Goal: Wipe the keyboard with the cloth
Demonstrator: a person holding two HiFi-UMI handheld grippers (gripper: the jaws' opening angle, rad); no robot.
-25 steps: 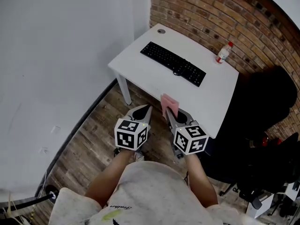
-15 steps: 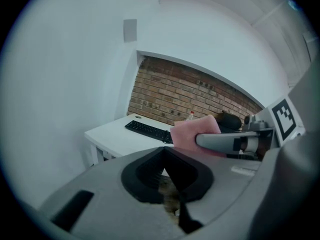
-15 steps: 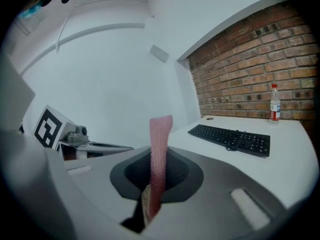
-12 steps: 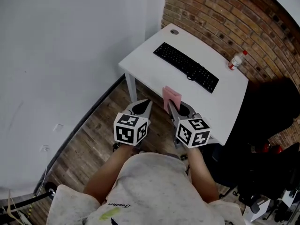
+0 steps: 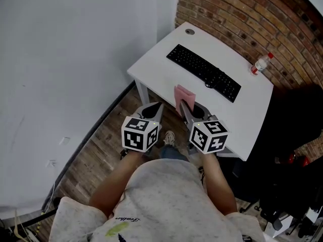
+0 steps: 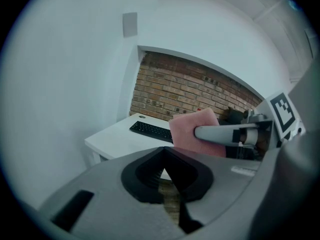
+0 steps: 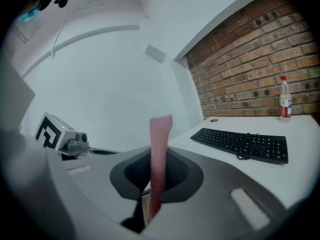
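Note:
A black keyboard (image 5: pixel 203 72) lies across the middle of the white table (image 5: pixel 161 64); it also shows in the right gripper view as the keyboard (image 7: pixel 242 143) and in the left gripper view as the keyboard (image 6: pixel 151 130). My right gripper (image 5: pixel 185 105) is shut on a pink cloth (image 5: pixel 183 95), which stands up edge-on between the jaws as the cloth (image 7: pixel 159 154). It hangs at the table's near edge, short of the keyboard. My left gripper (image 5: pixel 154 109) is shut and holds nothing, beside the right one, over the floor.
A small plastic bottle (image 5: pixel 261 64) with a red cap stands at the table's far right by the brick wall (image 5: pixel 242 14). A black chair (image 5: pixel 292 135) is to the table's right. Wooden floor (image 5: pixel 101 145) lies below me, and a white wall is on the left.
The view has shifted so the table sits slightly further right and nearer. Both grippers stay side by side, the right one still shut on the cloth.

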